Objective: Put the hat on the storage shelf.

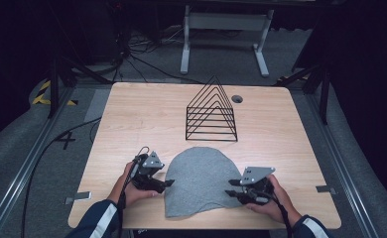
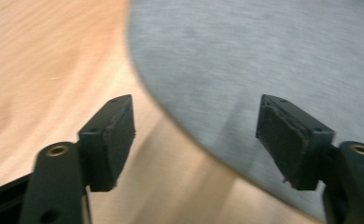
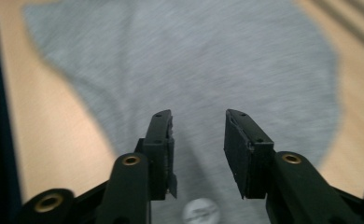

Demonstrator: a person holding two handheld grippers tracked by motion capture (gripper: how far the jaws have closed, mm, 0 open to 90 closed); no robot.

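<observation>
While both grippers hover at the edges of the grey beanie [image 1: 200, 181], the work in hand looks like the laying-out of the hat, with a fresh grasp yet to be made. It lies flat in the lower middle of the high view, near the front edge of the wooden table [image 1: 132, 119], with its rounded crown towards the black wire rack [image 1: 211, 111] that stands upright in the upper middle of that picture, apart from the cloth. The left gripper [image 1: 167, 183] sits at the hat's left edge, lower left of centre; in the left gripper view its jaws stand wide apart with nothing between them, one pad [image 2: 112, 140] over bare wood and the other [image 2: 287, 140] over the cloth, whose curved border runs across the gap. The right gripper [image 1: 229, 187] is at the hat's right edge, lower right of centre; in the right gripper view its jaws are partly open and hold nothing, with the grey knit lying beneath them. The next move, as I judge it, calls for each gripper to sink to the table and close on a single edge of the fabric without dragging it. The beanie is a plain, heathered grey knit, smooth, nearly free of wrinkles, dome-shaped with a straight hem; a small pale tag [image 3: 199, 211] shows low in the right gripper view.
</observation>
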